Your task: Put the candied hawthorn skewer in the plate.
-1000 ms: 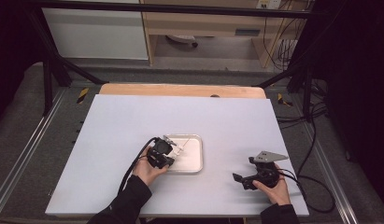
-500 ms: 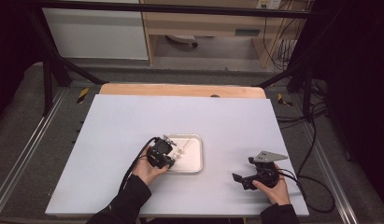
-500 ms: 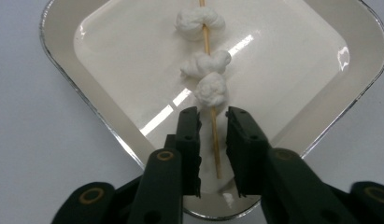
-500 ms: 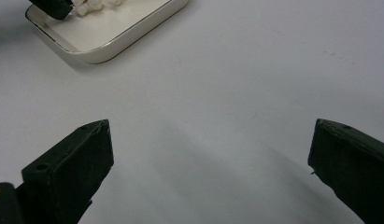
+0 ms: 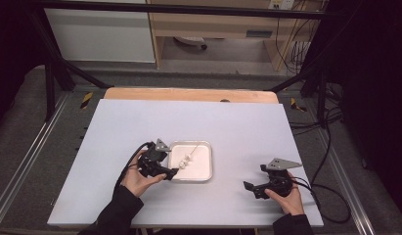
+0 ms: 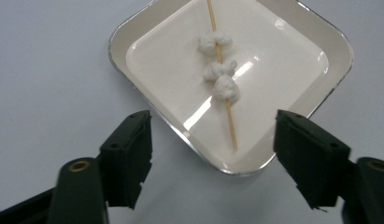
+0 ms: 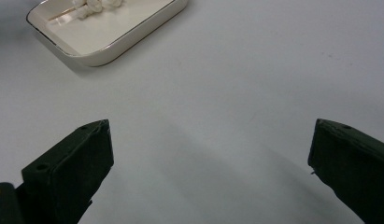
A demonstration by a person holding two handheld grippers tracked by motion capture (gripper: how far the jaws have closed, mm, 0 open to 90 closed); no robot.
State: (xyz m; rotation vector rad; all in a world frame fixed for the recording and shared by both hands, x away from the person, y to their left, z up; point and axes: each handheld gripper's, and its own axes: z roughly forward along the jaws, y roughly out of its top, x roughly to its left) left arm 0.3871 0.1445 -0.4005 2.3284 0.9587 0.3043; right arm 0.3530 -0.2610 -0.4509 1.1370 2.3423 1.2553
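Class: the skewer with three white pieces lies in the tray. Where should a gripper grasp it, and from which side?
Probably the bare end of the skewer nearest the left gripper, from above: the stick lies flat in the tray, and the white pieces crowd its middle.

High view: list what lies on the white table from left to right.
Left gripper → white tray holding a skewer with white pieces → right gripper.
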